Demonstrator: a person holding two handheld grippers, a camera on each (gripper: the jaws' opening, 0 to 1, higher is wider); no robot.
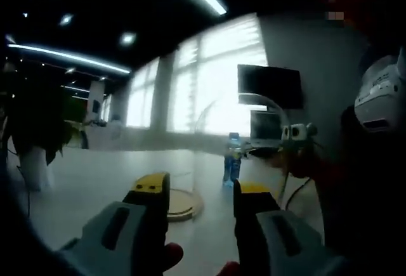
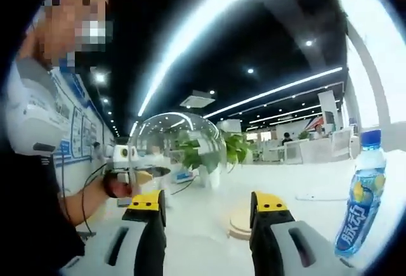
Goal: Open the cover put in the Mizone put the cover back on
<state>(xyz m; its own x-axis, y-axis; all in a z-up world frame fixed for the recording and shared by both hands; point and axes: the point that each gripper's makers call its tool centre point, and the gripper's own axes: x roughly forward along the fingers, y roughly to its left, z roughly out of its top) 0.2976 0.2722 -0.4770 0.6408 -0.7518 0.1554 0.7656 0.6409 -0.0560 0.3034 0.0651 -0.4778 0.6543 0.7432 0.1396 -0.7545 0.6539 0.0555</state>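
Observation:
The Mizone bottle [image 1: 231, 158] [image 2: 360, 206], blue-capped with a blue and yellow label, stands upright on the white table. A round wooden base [image 1: 183, 203] [image 2: 240, 222] lies bare just beyond my jaws. The clear dome cover [image 1: 263, 101] [image 2: 168, 139] is off the base, between the two views; I cannot tell whether it rests on the table. My left gripper [image 1: 202, 187] is open with nothing in it, short of the base. My right gripper [image 2: 208, 203] is open too, and the bottle stands to its right. A hand with a white device [image 1: 298, 133] [image 2: 120, 155] shows beside the dome.
The white table [image 1: 95, 181] stretches wide around the base. A potted plant [image 2: 212, 152] [image 1: 32, 130] stands at its far side. A dark monitor [image 1: 269, 85] hangs on the wall behind the bottle. The person's body is close beside both grippers.

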